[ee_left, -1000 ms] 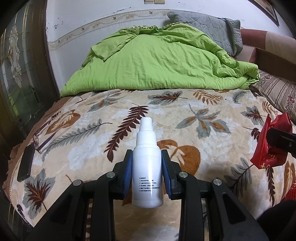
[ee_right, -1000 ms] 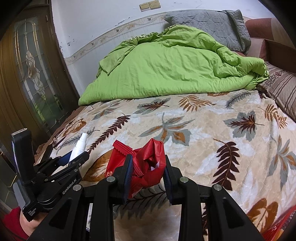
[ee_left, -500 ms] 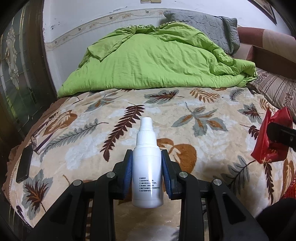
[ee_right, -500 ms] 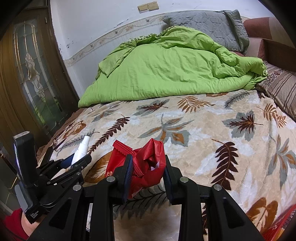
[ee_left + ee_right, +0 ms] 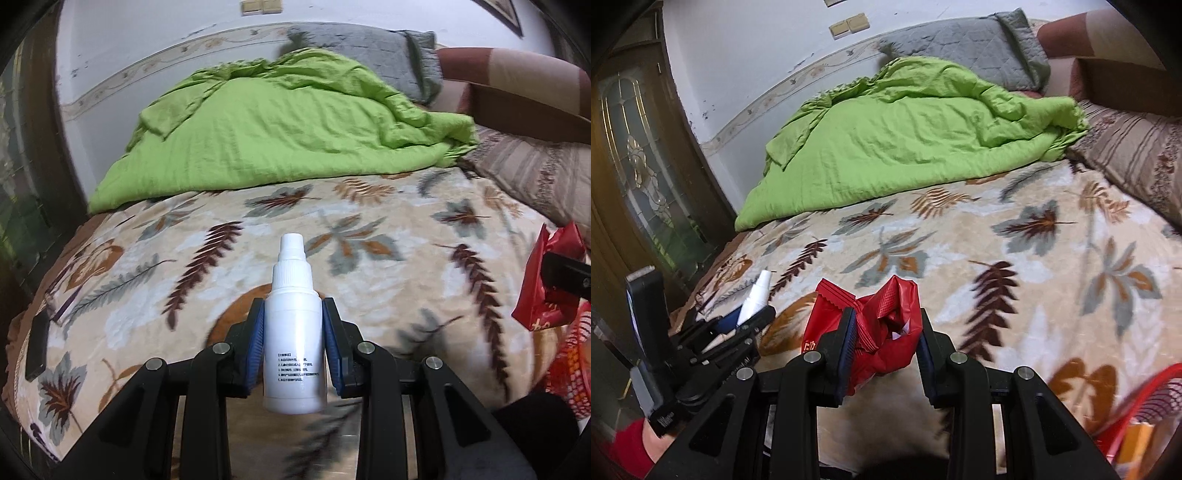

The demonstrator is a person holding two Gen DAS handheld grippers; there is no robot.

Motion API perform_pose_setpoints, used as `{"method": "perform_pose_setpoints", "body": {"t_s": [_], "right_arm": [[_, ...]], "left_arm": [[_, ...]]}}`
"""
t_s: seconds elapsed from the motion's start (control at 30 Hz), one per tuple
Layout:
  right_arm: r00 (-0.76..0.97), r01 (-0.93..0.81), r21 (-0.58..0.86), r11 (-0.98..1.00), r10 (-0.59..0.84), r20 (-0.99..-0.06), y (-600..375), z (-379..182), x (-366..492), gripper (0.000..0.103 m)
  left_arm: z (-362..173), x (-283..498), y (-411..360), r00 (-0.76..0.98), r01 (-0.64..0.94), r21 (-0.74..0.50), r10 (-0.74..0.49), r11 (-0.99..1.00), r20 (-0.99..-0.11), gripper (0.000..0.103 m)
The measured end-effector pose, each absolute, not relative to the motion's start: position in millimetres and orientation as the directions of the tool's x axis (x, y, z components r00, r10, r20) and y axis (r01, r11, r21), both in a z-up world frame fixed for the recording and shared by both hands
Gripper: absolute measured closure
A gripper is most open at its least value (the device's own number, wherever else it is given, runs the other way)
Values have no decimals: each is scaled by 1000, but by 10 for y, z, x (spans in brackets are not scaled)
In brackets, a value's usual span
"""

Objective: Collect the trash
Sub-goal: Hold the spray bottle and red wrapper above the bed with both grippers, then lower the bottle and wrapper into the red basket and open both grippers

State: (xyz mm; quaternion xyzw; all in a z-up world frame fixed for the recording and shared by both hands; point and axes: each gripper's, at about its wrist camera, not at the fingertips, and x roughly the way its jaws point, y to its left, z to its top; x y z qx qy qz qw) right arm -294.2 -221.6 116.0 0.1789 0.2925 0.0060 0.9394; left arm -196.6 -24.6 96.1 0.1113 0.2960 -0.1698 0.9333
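The left gripper (image 5: 294, 339) is closed on a white spray bottle (image 5: 294, 332), its blue pads (image 5: 257, 341) pressed flat against either side of the bottle's body; the bottle stands upright between them, its nozzle cap rising above the fingertips and its printed base hanging below them. The right gripper (image 5: 886, 341) is clamped on a crumpled red wrapper (image 5: 875, 325), which bulges up between the fingers, with one serrated edge sticking out past the left finger. Both tools are held above the leaf-patterned blanket (image 5: 369, 258) that covers the bed, and neither held item touches it. In the right wrist view the left gripper (image 5: 738, 321) sits low at the left, near the blanket's left edge, with the bottle (image 5: 757, 295) tilted in its grip. In the left wrist view the wrapper (image 5: 546, 284) shows at the right edge of the blanket. A red mesh basket (image 5: 1145, 398) sits by the blanket's near right corner, its rim just beside the right gripper. A dark flat phone-like object (image 5: 37, 345) lies on the blanket's left edge. Beyond the blanket a green quilt (image 5: 280, 136) is heaped, with a grey pillow (image 5: 369, 48) behind it against the wall.
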Motion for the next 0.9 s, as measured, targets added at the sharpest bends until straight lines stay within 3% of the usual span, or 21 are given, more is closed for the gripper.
{"method": "perform_pose_setpoints", "body": {"t_s": [0.33, 0.5, 0.67, 0.77, 0.83, 0.9], "right_arm": [[806, 360, 334, 871, -110, -581, -3163, 1205, -4044, 69], [747, 533, 325, 781, -254, -614, -3660, 1182, -4680, 68], [697, 628, 319, 710, -330, -637, -3955, 1113, -5065, 67], [674, 651, 321, 688, -330, -661, -4036, 1055, -5122, 56], [658, 672, 305, 675, -354, -664, -4044, 1047, -5163, 39], [647, 685, 287, 670, -379, -661, -4032, 1067, -5197, 36]], "left_arm": [[1284, -2621, -1088, 599, 677, 17, -537, 736, -595, 74], [1371, -3079, -1743, 396, 838, -60, -680, 543, -618, 74], [1276, -3458, -2385, 155, 922, -168, -731, 349, -665, 74], [1147, -3606, -2694, 72, 944, -184, -716, 273, -694, 69], [1092, -3637, -2784, 59, 949, -179, -701, 261, -710, 53], [1099, -3638, -2761, 70, 947, -178, -713, 267, -698, 51]]}}
